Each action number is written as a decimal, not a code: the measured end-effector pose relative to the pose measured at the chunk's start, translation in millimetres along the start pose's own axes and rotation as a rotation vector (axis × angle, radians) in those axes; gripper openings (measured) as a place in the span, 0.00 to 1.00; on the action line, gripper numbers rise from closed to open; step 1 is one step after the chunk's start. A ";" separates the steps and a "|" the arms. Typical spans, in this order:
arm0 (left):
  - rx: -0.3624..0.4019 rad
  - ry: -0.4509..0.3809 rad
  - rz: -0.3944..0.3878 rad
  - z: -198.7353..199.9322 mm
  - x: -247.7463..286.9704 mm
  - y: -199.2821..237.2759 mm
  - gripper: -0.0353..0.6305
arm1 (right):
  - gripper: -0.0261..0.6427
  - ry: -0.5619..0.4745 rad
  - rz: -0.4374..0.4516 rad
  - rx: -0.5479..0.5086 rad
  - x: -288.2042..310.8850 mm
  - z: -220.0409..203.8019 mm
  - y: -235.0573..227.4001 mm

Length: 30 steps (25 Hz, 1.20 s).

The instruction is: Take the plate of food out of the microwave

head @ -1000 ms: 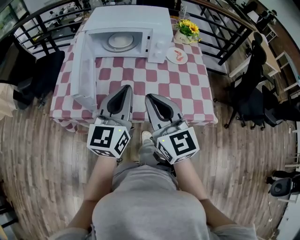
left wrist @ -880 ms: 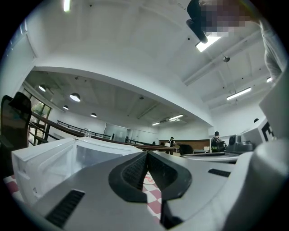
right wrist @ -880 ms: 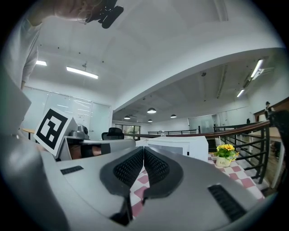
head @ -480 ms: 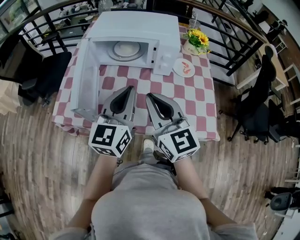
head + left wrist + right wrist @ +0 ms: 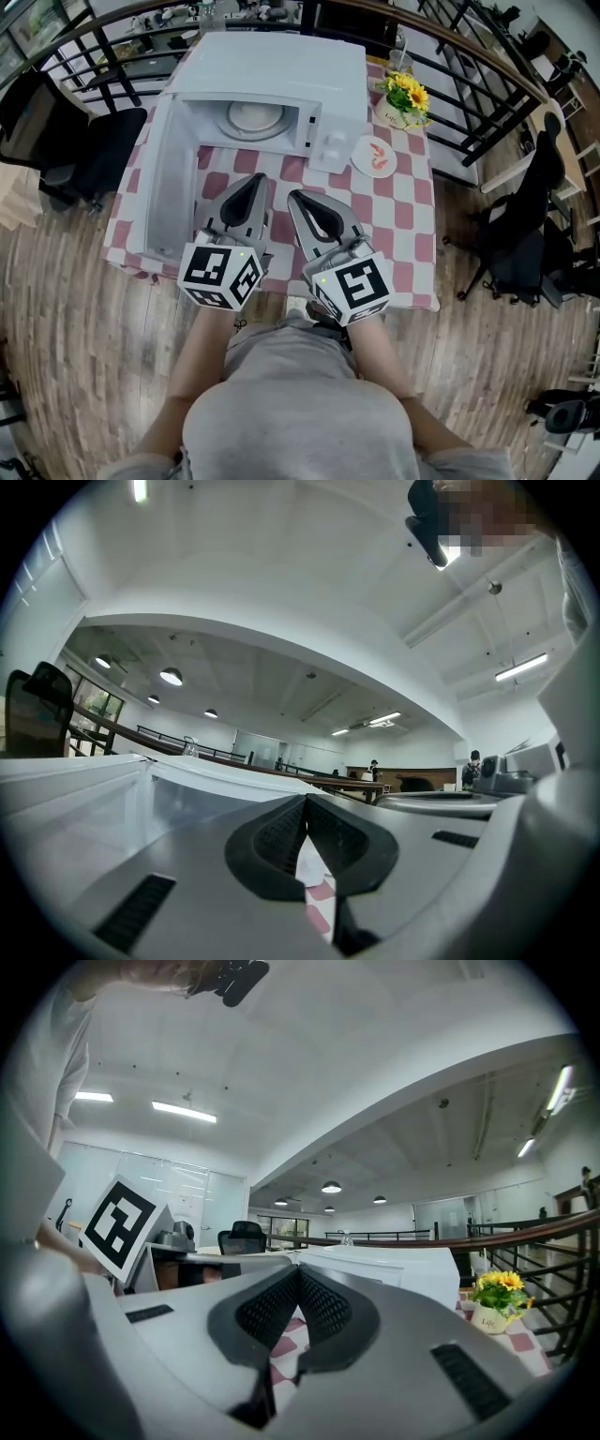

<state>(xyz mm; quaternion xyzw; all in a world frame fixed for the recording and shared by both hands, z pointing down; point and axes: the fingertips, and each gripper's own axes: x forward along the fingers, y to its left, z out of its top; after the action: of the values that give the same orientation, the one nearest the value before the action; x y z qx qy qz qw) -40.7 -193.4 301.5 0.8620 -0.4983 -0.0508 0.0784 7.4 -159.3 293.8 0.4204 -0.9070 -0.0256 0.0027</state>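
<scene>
The white microwave (image 5: 272, 70) stands at the back of the checked table (image 5: 412, 234), its door (image 5: 167, 187) swung open to the left. A round white dish (image 5: 253, 117) lies inside the cavity. A small white plate with red food (image 5: 375, 156) rests on the table just right of the microwave. My left gripper (image 5: 255, 178) and right gripper (image 5: 295, 195) hover side by side over the table's front half, both shut and empty. In the gripper views the left gripper (image 5: 306, 803) and the right gripper (image 5: 298, 1274) have their jaws pressed together with nothing between them.
A pot of yellow flowers (image 5: 403, 97) (image 5: 497, 1299) stands at the table's back right corner. Black railings (image 5: 487, 84) curve behind and to the right. Black chairs (image 5: 525, 225) stand on the wooden floor at the right, another (image 5: 80, 141) at the left.
The table and microwave have slid lower and closer in the head view. Both grippers stay shut, side by side.
</scene>
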 end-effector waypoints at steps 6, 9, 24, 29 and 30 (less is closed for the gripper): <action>-0.067 0.024 0.034 -15.8 26.5 14.7 0.06 | 0.08 0.031 0.015 0.027 13.5 -11.2 -25.2; -0.111 0.028 0.040 -23.1 34.2 19.4 0.06 | 0.08 0.043 0.017 0.037 18.4 -17.2 -34.3; -0.200 0.075 -0.005 -36.2 65.5 66.7 0.06 | 0.08 0.080 -0.037 0.029 70.3 -23.7 -44.5; -0.265 0.083 0.019 -47.0 72.9 87.8 0.15 | 0.08 0.102 -0.056 0.036 85.2 -37.1 -46.5; -0.283 0.084 0.022 -49.1 74.4 91.9 0.18 | 0.08 0.107 -0.056 0.034 87.7 -39.8 -46.1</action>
<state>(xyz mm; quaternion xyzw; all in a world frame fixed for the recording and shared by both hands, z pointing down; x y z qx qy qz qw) -73.7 -298.9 366.2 0.8382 -0.4918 -0.0836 0.2204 -13.1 -257.7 329.9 0.4464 -0.8937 0.0123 0.0433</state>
